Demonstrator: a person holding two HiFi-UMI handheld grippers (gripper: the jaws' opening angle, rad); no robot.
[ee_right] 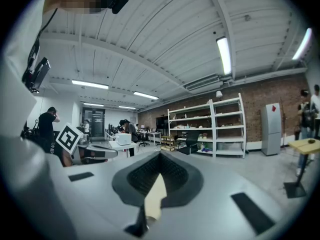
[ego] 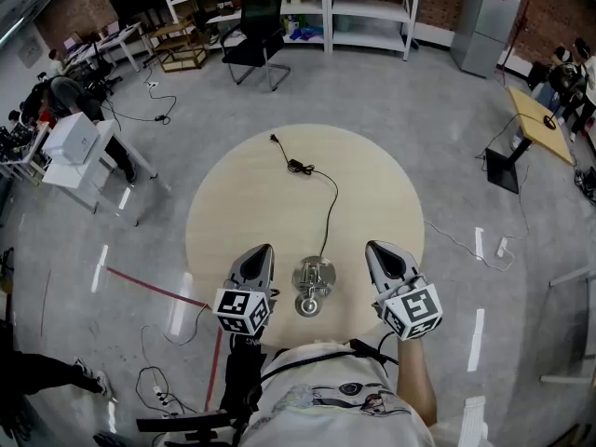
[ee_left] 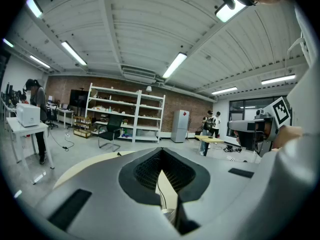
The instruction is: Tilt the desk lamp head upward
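Desk lamp sat at near edge of round table, cord trailing away across the top, btwn L gripper & R gripper, both just beside it, not touching, jaws clenched on nothing.

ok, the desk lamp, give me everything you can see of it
The desk lamp is small, shiny and silver, apparently metal. It is seen from almost straight above, so its head's tilt can't be judged. It stands by the near edge of the round table, between the left gripper and the right gripper; neither touches it. A black cord runs from it across the tabletop to a plug lying there.
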